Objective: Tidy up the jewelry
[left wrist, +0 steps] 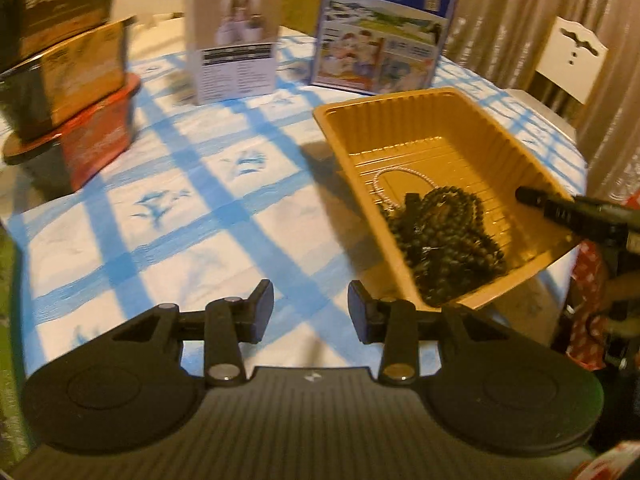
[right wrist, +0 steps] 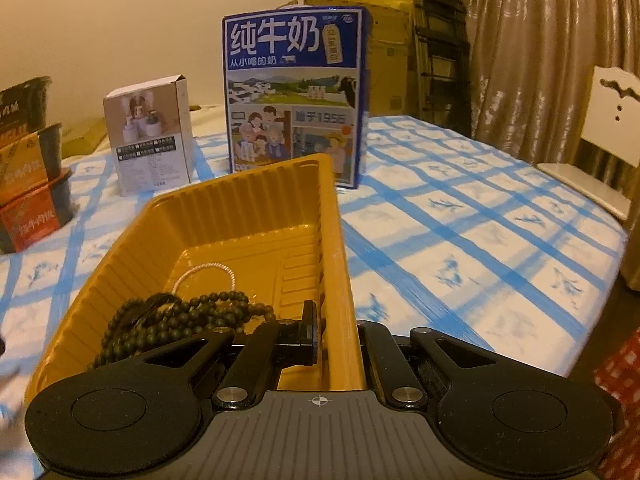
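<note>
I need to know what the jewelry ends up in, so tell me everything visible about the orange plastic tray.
The orange tray is a thin, glossy, rectangular moulded-plastic tub with ribbed, flaring walls and a stepped floor. It sits on the blue-checked tablecloth, seemingly tilted. Inside lie a heap of dark bead strands and a thin pale chain. The right gripper is shut on its right wall, one finger inside, one outside. The left gripper is open, just clear of its near corner.

You are looking at a table [right wrist: 500, 216] wearing a blue-and-white checked cloth. Sitting directly on it are a yellow tray [right wrist: 240, 216], a blue milk carton [right wrist: 294, 92], a small white box [right wrist: 152, 136] and stacked noodle tubs [right wrist: 32, 160].
</note>
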Demonstrator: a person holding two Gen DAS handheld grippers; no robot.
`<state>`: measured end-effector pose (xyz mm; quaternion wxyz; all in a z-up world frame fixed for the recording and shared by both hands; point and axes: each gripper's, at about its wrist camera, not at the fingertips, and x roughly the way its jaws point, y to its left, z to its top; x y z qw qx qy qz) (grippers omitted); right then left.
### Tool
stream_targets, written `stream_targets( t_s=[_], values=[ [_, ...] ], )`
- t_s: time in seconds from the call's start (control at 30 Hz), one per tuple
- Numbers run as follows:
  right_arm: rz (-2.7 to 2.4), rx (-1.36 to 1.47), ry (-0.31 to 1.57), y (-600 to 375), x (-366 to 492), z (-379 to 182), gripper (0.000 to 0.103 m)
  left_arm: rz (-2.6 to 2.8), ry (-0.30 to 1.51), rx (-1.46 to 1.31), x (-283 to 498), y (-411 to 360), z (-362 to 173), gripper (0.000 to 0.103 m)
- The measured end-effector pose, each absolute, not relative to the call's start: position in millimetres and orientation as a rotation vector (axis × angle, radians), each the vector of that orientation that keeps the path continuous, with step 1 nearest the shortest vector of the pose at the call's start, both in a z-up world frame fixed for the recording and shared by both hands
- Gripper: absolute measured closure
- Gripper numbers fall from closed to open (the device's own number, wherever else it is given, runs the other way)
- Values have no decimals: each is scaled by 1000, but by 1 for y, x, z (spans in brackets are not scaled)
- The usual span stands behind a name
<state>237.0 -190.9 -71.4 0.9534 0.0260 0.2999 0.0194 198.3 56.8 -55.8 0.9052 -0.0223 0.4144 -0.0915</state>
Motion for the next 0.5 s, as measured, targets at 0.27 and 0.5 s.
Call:
stream_targets(
  t_s=[0.27, 0.5],
  values=[
    [178, 40, 628, -190, 292, -83, 99, -95, 843, -16, 204, 67, -59, 62],
    [277, 88, 695, -208, 305, -88, 75, -68, 881, 18, 203, 60, -68, 55]
  ],
)
